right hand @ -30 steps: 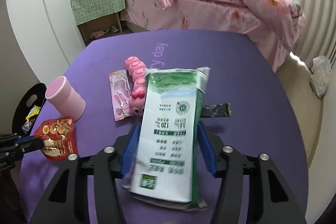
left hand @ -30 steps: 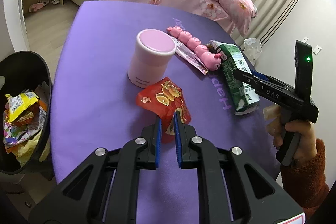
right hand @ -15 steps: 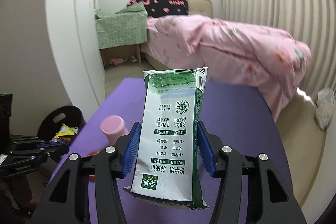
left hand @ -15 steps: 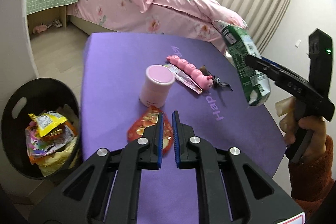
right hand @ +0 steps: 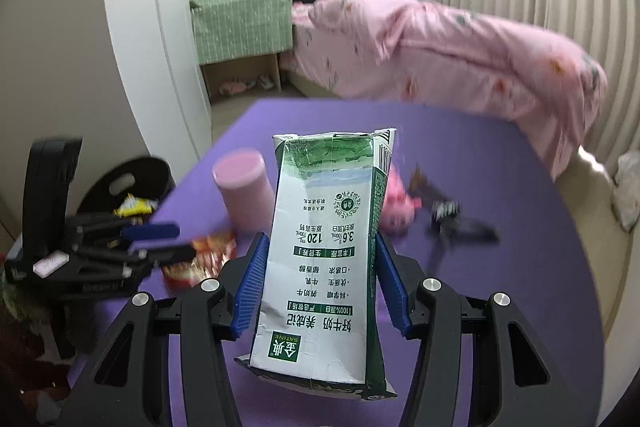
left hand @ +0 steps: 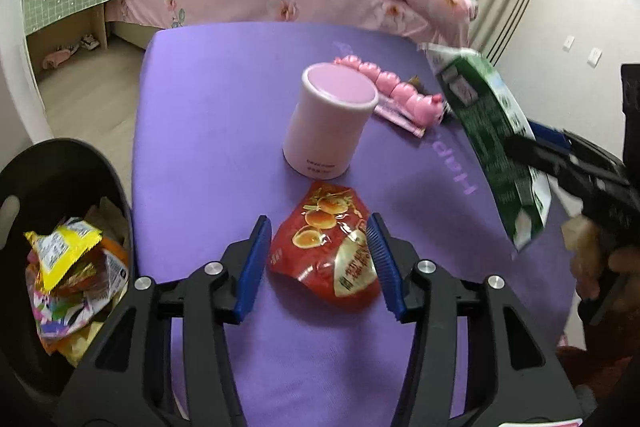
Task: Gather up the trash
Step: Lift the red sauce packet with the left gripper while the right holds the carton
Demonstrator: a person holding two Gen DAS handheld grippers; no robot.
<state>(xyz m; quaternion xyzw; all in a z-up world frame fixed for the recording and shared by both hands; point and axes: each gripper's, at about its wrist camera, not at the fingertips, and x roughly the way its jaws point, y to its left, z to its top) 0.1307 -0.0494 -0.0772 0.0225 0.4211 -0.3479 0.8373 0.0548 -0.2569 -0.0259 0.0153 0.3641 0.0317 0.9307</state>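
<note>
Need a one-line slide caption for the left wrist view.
Left gripper opening around the red snack packet on the purple table; right gripper holds a milk carton.

The left gripper is opening its fingers; the right gripper is clamped, both angled downward.

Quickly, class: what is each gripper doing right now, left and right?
Left gripper: opening, straddling the red snack packet on the purple table, pads not pressing it.
Right gripper: shut on the green-and-white milk carton, held above the table.

Pink cup upright on purple table, pink caterpillar toy behind
</note>
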